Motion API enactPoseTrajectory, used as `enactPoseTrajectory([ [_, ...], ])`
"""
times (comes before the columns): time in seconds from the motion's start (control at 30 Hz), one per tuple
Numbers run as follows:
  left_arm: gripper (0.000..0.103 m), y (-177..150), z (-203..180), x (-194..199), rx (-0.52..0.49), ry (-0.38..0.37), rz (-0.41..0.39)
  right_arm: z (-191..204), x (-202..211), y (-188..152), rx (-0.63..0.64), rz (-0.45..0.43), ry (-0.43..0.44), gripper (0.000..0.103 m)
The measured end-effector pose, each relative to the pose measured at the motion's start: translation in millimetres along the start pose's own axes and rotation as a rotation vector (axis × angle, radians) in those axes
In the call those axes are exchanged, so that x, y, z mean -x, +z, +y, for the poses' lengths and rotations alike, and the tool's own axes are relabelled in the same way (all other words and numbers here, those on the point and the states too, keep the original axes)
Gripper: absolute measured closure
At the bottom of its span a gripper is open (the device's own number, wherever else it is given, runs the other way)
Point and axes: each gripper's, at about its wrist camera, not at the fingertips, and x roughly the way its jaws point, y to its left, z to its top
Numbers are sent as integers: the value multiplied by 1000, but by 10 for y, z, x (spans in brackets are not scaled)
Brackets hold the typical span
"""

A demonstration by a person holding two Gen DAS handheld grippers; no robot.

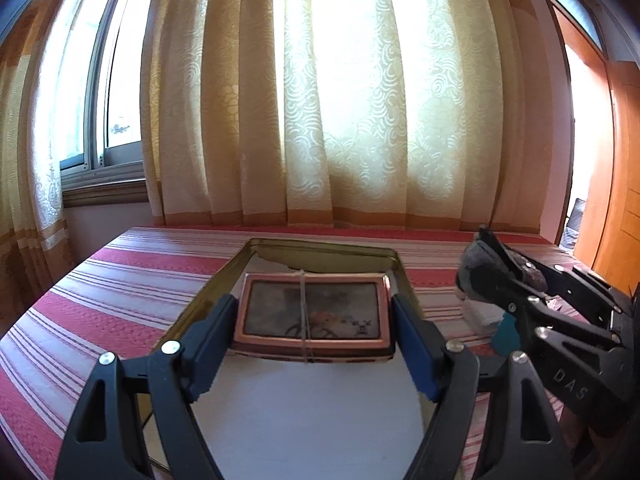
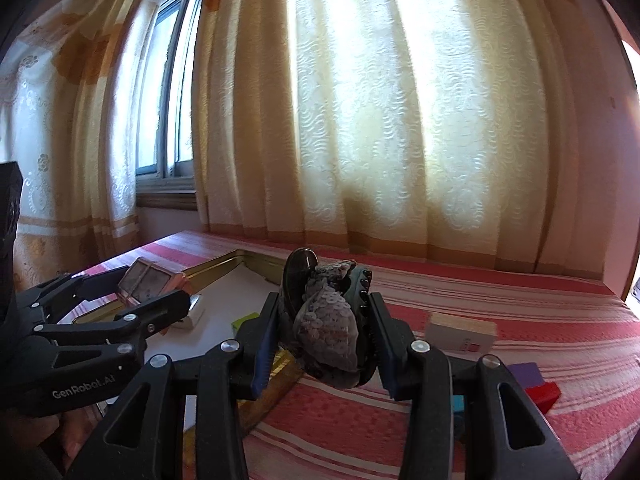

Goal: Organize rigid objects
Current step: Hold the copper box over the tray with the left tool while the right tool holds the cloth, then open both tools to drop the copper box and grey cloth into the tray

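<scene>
My left gripper [image 1: 312, 322] is shut on a flat copper-rimmed case [image 1: 311, 314] bound with a rubber band, held above an open gold metal tin [image 1: 404, 276] with a white floor. The case also shows in the right wrist view [image 2: 149, 282], with the left gripper [image 2: 160, 300] around it. My right gripper [image 2: 322, 330] is shut on a dark hair claw clip with grey sequins [image 2: 328, 324], held above the tin's right wall [image 2: 280, 384]. The clip shows at the right in the left wrist view [image 1: 486, 276].
The tin sits on a red and white striped cloth [image 2: 480, 360]. In the tin lie a white block [image 2: 192, 316] and a green piece [image 2: 245, 321]. Right of it are a white box [image 2: 460, 334], a purple block [image 2: 527, 374] and a red block [image 2: 542, 396]. Curtains hang behind.
</scene>
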Motion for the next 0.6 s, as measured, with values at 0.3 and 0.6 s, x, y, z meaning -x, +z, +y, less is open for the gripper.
enactPoseTrajectory([
  [0.3,26,37,247,-217,1,65,99,251,-464,88,15,125,100,58],
  [0.6,26,62,381,-431,-9,115,186,360,-953,133,4,242,123,57],
])
